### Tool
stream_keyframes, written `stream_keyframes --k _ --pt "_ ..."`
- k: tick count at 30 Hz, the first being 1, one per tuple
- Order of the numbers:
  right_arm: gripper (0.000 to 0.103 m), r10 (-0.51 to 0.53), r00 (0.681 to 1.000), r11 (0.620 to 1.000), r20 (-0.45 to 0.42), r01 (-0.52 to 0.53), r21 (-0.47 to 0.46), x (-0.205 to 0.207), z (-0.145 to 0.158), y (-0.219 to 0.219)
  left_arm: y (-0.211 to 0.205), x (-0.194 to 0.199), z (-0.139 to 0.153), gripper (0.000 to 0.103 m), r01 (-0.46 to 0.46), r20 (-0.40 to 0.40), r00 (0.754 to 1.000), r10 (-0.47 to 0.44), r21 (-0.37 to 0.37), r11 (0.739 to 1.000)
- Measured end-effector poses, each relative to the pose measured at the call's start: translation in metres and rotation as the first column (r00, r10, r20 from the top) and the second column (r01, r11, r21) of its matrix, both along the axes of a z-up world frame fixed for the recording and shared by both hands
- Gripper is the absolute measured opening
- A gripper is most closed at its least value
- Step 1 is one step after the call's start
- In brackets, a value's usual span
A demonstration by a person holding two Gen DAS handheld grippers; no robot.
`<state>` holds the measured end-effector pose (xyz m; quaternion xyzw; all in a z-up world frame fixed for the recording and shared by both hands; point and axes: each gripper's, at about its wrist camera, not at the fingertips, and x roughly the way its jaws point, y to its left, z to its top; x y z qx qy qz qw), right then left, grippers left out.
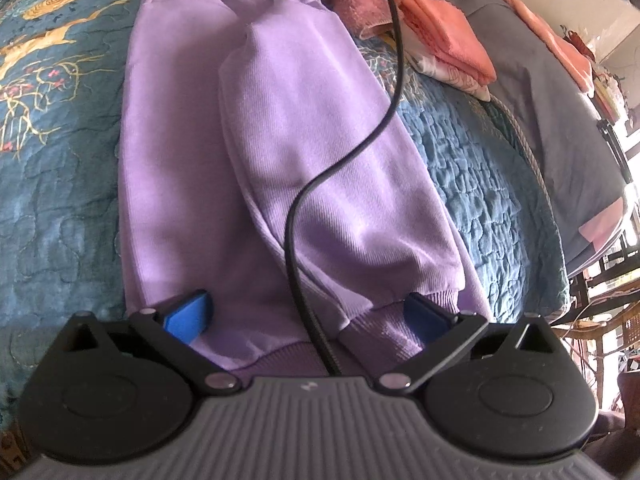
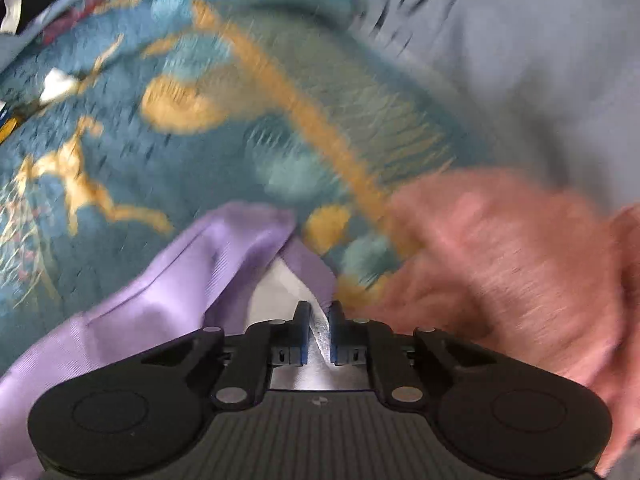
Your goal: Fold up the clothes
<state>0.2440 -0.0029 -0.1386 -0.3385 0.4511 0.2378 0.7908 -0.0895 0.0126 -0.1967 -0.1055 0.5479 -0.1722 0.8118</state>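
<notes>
The lilac knitted-cloth sweatshirt (image 1: 280,152) is seen to be matt, with a fine rib across its body and coarser ribbing at the cuffs. The blue quilted bedspread with gold embroidery (image 1: 60,160) is shown as puckered cloth under raised stitching. The pink towels (image 1: 452,40) are fluffy and napped. The left hand-held gripper (image 1: 308,316) is made of matt black plastic with blue rubbery pads and small bright metal pins; its grey body is ridged. A thin black cable (image 1: 352,152) is smooth and slightly glossy.
</notes>
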Motion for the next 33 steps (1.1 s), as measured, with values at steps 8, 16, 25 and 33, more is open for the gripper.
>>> stream_keyframes --k 8,16,25,33 --pt "0.014 -0.137 0.988 0.989 0.078 0.141 -0.044 0.004 -0.017 0.008 0.002 -0.001 0.002 0.103 0.005 0.006 1.0 -0.005 0.015 1.0" --pt "0.04 -0.303 0.937 0.928 0.172 0.249 0.276 -0.039 0.044 -0.017 0.008 -0.002 0.004 0.103 -0.002 0.003 1.0 0.002 0.008 1.0" --pt "0.037 -0.277 0.958 0.914 0.073 0.239 0.327 -0.073 0.017 -0.01 -0.002 -0.003 0.004 0.103 0.002 0.015 1.0 -0.003 0.03 1.0" --pt "0.028 -0.428 0.859 0.63 -0.282 0.507 0.588 -0.022 -0.016 -0.047 0.0 -0.002 0.004 0.103 0.003 0.01 1.0 -0.003 0.021 1.0"
